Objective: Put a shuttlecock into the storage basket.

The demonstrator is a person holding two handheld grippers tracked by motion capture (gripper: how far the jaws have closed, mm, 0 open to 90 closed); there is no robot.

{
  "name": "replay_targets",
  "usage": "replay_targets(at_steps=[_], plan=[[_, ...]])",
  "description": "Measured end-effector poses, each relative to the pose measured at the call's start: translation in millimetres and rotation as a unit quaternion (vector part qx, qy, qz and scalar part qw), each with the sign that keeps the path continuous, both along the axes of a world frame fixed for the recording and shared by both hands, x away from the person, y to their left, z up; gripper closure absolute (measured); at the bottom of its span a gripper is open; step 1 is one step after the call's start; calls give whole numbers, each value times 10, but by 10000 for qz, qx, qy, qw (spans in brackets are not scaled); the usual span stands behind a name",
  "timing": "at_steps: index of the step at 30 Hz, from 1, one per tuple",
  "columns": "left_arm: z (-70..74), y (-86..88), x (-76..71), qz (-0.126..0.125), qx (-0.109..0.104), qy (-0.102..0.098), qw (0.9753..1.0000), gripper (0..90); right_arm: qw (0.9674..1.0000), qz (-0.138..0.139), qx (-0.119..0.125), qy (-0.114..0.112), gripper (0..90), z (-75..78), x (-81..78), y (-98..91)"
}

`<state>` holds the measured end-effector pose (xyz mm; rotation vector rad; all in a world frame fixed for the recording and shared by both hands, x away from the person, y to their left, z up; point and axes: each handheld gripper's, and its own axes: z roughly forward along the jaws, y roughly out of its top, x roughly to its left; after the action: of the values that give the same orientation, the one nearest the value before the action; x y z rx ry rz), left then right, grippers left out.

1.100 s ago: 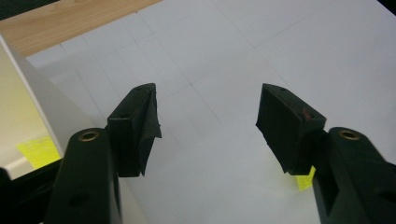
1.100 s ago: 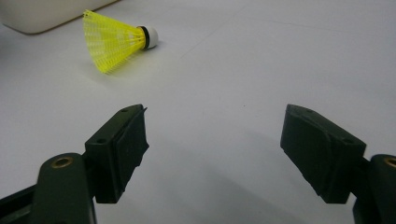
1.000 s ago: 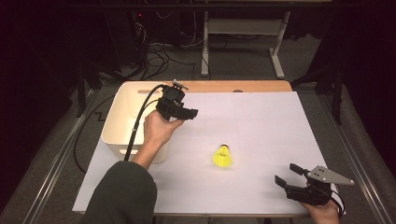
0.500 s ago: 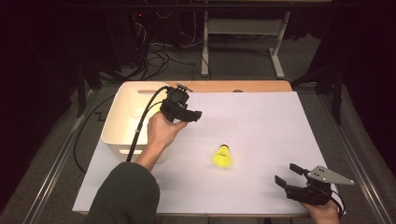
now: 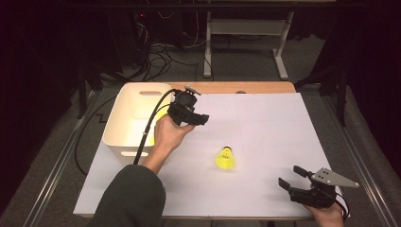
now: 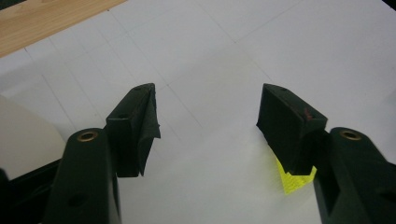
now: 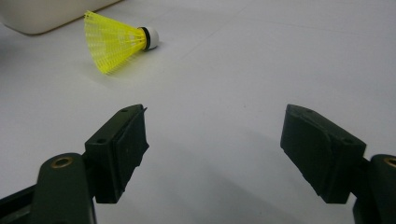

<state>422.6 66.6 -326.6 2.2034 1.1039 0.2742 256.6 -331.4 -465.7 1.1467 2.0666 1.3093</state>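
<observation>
**Supervisor:** High view check; your left gripper [image 5: 202, 118] has drifted a short way rightward from over the white bin [image 5: 124, 97] toward the middle of the table [image 5: 265, 118] since a second ago; confirm the claw.

**Operator:** Left gripper view shows both black jaws standing wide apart with bare white table between them; nothing is clamped; a corner of yellow skirt shows behind the right-hand jaw.

**Supervisor:** That is the shuttlecock [image 5: 225, 159]; it has not moved; it lies on its side on the white sheet, well apart from the bin and between your two hands; a second patch of yellow shows inside the bin, partly hidden by the cable.

**Operator:** And the right gripper [image 5: 289, 178]?

**Supervisor:** Unchanged; it rests at the near right edge of the table with jaws apart and empty; right gripper view places the shuttlecock [image 7: 117, 39] ahead and to its left, white cork pointing right.

**Operator:** Reading?

**Supervisor:** Likely you are between a drop into the bin and the next pick; bring the open left claw down over the skirt before closing.
</observation>
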Motion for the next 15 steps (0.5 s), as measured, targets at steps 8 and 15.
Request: replay_targets(at_steps=[8,15], plan=[[-28,-42,-5,-28,0,19,10000,388,10000,0,-2,-1,230,1,-1,1],[-58,-70,-9,-53,23,0,10000,388,10000,2,3,-7,230,1,-2,-2]])
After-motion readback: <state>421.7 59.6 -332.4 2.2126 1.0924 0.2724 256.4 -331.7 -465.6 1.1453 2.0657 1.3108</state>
